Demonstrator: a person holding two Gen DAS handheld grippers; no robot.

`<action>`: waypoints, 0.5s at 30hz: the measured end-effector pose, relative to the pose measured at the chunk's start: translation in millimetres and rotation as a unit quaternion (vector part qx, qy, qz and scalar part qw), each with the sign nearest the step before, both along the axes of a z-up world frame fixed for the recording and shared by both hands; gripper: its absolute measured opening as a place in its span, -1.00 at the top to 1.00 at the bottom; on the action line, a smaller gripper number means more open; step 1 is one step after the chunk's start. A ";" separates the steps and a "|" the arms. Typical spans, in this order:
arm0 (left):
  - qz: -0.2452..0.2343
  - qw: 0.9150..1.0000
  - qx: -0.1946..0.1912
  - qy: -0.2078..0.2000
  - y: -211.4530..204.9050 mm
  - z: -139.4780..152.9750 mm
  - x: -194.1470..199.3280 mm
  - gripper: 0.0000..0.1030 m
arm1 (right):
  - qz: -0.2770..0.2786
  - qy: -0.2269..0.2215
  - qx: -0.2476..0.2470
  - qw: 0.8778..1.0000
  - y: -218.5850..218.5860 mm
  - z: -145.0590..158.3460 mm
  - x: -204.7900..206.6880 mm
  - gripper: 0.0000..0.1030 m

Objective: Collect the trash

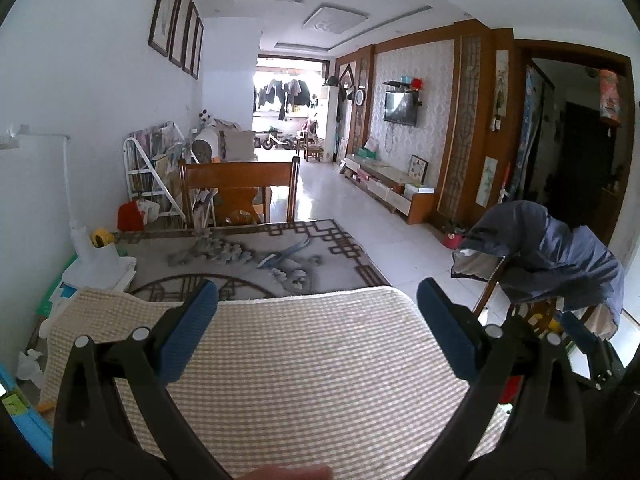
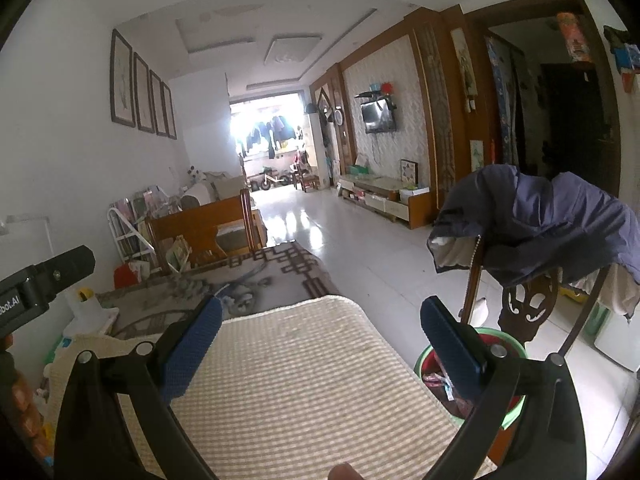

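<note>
Left gripper (image 1: 318, 304) and right gripper (image 2: 320, 320) are both hovering released, empty, over the beige checked mat (image 1: 304, 364). Green-rimmed red trash bin (image 2: 508, 344) is sitting beside the mat under the jacket-draped wooden chair (image 2: 528, 300); reaching in is risking a snag on the chair.

You are looking down the long living room of a lived-in home. Framed pictures (image 1: 176, 36) hang in a row on the white wall; a wall-mounted television (image 1: 400, 109) sits above a low media cabinet (image 1: 390, 188). A sofa (image 1: 228, 144) and wooden chair (image 1: 240, 188) stand beyond the patterned tablecloth (image 1: 256, 256). Laundry (image 1: 284, 94) hangs on the bright far balcony, above a child's balance bike (image 1: 275, 141). A jacket (image 2: 540, 220) drapes a carved chair.
</note>
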State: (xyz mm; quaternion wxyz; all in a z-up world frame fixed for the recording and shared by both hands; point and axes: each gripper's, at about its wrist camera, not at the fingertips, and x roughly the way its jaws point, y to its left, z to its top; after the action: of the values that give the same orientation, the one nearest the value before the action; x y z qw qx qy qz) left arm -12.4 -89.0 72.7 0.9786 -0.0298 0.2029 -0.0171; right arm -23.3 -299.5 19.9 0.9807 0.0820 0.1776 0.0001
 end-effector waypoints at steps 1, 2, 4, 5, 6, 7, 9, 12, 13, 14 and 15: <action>0.000 1.000 -0.001 0.001 2.7 -0.4 -0.9 -0.89 | -0.001 0.000 -0.001 1.000 1.1 -0.5 -0.5 -0.87; -0.001 1.000 -0.002 0.002 4.5 -0.6 -1.0 -0.89 | -0.002 0.001 -0.001 1.000 2.6 -0.5 -0.4 -0.87; -0.001 1.000 -0.002 0.003 6.7 -1.1 -0.8 -0.89 | -0.002 0.003 -0.001 1.000 3.8 -1.5 -0.8 -0.87; -0.001 1.000 -0.001 0.004 7.5 -1.3 -0.8 -0.89 | -0.003 0.003 -0.001 1.000 4.9 -2.6 -0.8 -0.87; -0.001 1.000 -0.001 0.004 6.7 -1.3 -0.8 -0.89 | -0.003 0.004 -0.001 1.000 6.2 -2.9 -0.9 -0.87; -0.001 1.000 -0.001 0.004 7.7 -1.6 -0.8 -0.89 | -0.002 0.004 -0.001 1.000 6.0 -3.0 -0.8 -0.87; 0.001 1.000 -0.001 0.006 11.6 -2.4 -1.5 -0.89 | -0.002 0.005 -0.001 1.000 7.2 -3.5 -0.9 -0.87; 0.004 1.000 -0.003 0.006 15.4 -3.5 -0.9 -0.90 | 0.000 0.007 -0.004 1.000 9.9 -6.5 0.1 -0.87; 0.004 1.000 -0.003 0.008 16.9 -4.1 -0.5 -0.90 | 0.001 0.007 -0.005 1.000 10.4 -7.1 0.6 -0.87; 0.005 1.000 -0.004 0.008 18.6 -4.8 -0.2 -0.89 | 0.001 0.008 -0.005 1.000 11.0 -7.6 0.7 -0.87; 0.006 1.000 -0.004 0.009 19.9 -5.3 0.3 -0.89 | 0.001 0.009 -0.006 1.000 11.3 -8.3 1.4 -0.87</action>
State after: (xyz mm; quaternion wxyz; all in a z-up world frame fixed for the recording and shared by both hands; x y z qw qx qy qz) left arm -12.1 -69.1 67.4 0.9767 -0.0348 0.2116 -0.0118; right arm -21.8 -288.3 11.6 0.9795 0.0761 0.1864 -0.0004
